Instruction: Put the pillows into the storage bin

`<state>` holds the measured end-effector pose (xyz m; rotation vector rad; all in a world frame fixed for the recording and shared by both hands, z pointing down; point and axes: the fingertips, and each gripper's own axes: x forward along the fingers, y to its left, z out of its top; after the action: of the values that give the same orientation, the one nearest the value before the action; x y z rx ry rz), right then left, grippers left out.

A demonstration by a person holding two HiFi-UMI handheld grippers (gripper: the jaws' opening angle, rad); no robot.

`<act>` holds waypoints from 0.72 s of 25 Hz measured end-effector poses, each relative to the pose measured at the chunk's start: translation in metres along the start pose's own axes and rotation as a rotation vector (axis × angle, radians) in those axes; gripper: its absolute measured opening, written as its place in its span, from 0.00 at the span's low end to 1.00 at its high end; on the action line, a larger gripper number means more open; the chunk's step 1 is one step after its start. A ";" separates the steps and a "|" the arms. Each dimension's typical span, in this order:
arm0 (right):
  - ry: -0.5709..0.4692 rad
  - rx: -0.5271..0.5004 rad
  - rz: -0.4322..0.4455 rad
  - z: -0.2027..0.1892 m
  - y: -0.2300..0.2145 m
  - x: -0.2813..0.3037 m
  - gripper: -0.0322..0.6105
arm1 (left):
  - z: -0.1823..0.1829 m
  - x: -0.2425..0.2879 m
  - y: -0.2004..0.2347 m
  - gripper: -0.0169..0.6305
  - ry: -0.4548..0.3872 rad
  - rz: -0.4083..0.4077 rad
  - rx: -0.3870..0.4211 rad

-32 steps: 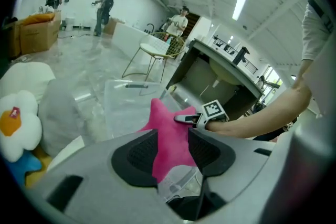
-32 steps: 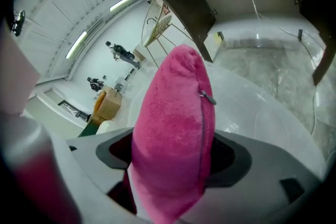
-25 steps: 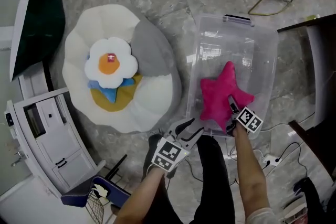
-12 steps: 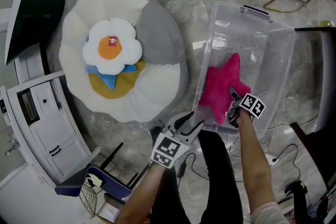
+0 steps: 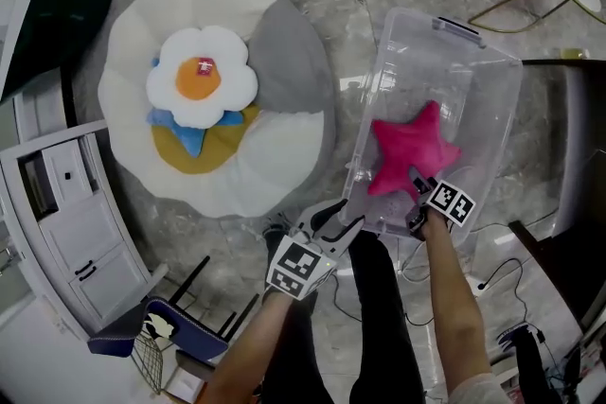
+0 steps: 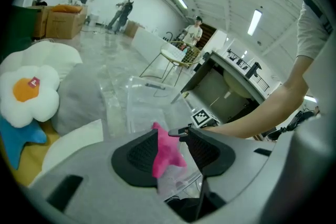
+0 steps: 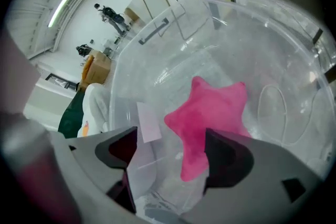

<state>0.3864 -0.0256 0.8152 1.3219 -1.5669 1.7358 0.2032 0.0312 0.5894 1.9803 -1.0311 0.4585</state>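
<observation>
A pink star pillow [image 5: 409, 149] lies flat inside the clear storage bin [image 5: 446, 25]. My right gripper [image 5: 418, 191] hovers at the bin's near wall, just behind the star's nearest arm, its jaws open. In the right gripper view the star pillow [image 7: 210, 113] rests on the bin's floor [image 7: 273, 65] beyond the spread fingers [image 7: 226, 157]. My left gripper [image 5: 333, 220] hangs open and empty left of the bin's near corner. A white flower pillow [image 5: 201, 76] with an orange centre sits on a blue pillow [image 5: 176, 132] and a yellow pillow [image 5: 216, 149].
The remaining pillows rest on a large white and grey floor cushion [image 5: 284, 71]. A white cabinet [image 5: 66, 203] stands at the left, gold chair legs [image 5: 502, 5] at the top right, dark furniture [image 5: 578, 147] at the right. Cables [image 5: 492, 279] trail over the marble floor by my legs.
My right gripper has drawn back from the star's arm toward the bin's near wall, leaving the star lying in the bin. The left gripper has held its place.
</observation>
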 end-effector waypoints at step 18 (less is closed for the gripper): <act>-0.015 -0.669 0.284 -0.110 0.283 0.011 0.67 | -0.036 -0.160 0.160 0.31 -0.111 0.234 -0.116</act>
<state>0.1090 0.0023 0.6951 0.8055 -2.1634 1.1554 -0.0188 0.0899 0.5913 1.8066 -1.3383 0.4072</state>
